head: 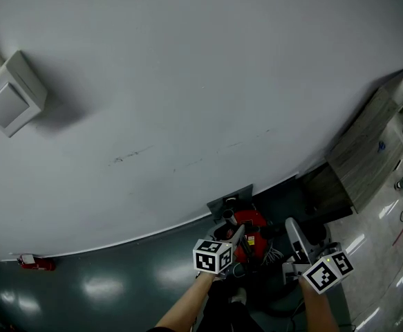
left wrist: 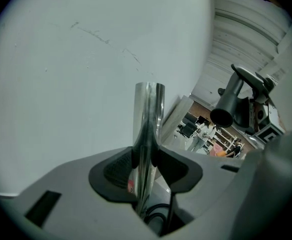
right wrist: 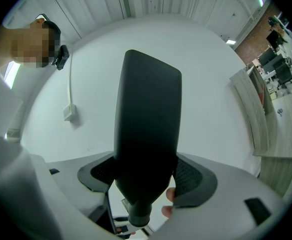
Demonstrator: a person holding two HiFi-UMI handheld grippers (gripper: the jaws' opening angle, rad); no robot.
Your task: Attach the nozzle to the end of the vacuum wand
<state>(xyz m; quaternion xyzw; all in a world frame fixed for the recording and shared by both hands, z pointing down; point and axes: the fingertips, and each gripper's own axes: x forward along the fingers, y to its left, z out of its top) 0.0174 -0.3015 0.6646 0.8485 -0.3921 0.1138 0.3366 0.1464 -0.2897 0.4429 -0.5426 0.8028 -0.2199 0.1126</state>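
Head view: a pale grey wall (head: 187, 81) fills most of the picture, marked by a few faint scuffs, with a white square wall box (head: 11, 94) at the upper left. Below it runs a dark, glossy floor (head: 118, 282) that mirrors the ceiling lights, and a small red object (head: 35, 262) lies on it against the wall. A wood-grain counter (head: 367, 151) stands at the right. Low in the middle, the left tool (head: 233, 238) and the right tool (head: 296, 253) are held side by side above a red vacuum cleaner body (head: 253, 230).

Left gripper view: the left tool's pads are closed narrowly on a shiny metal vacuum wand (left wrist: 149, 129), which rises upright between them against the plain wall. The wand's open end is bare. To the right, apart from the wand, the black plastic nozzle (left wrist: 230, 103) points its round socket this way.

Right gripper view: the right tool (right wrist: 147, 176) grips the nozzle, its dark pads pressing on both flanks. The nozzle's broad flat end stands up and its round neck hangs below the pads. Two fingertips (right wrist: 170, 196) show just beside the neck. Behind are the same wall, the wall box with its cable, and the counter at the right.
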